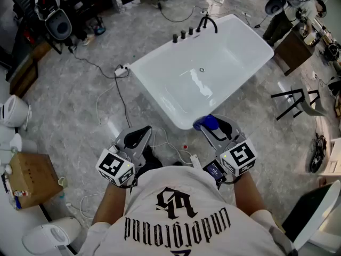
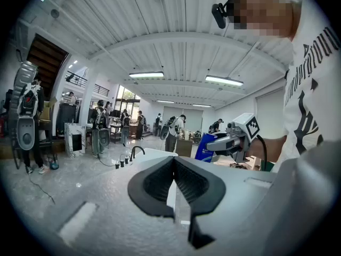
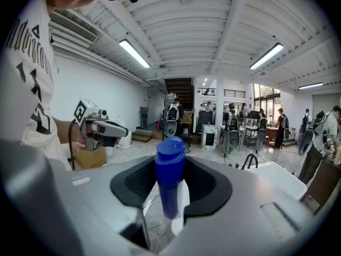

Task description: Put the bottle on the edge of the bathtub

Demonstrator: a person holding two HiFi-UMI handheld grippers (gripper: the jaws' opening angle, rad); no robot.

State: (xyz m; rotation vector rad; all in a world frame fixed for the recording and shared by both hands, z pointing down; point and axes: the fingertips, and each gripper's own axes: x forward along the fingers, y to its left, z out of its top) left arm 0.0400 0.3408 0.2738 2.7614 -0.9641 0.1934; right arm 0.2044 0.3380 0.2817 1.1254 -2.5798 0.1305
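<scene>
While the person in the white T-shirt [image 1: 181, 212] is standing on the grey marbled floor [image 1: 80, 105], both grippers are being held out just in front of the body. The left gripper [image 1: 139, 135] is carrying nothing, and its dark jaws are meeting at the tips. The right gripper [image 1: 212, 126] is clamping a blue bottle [image 1: 209, 122] between its pads, and the bottle is standing upright with its cap on top. It is being held in the air, by the near end of the white bathtub [image 1: 224, 57], and is not resting on the rim. Beyond, a black faucet [image 1: 206, 23] is arching over the tub's far end.
</scene>
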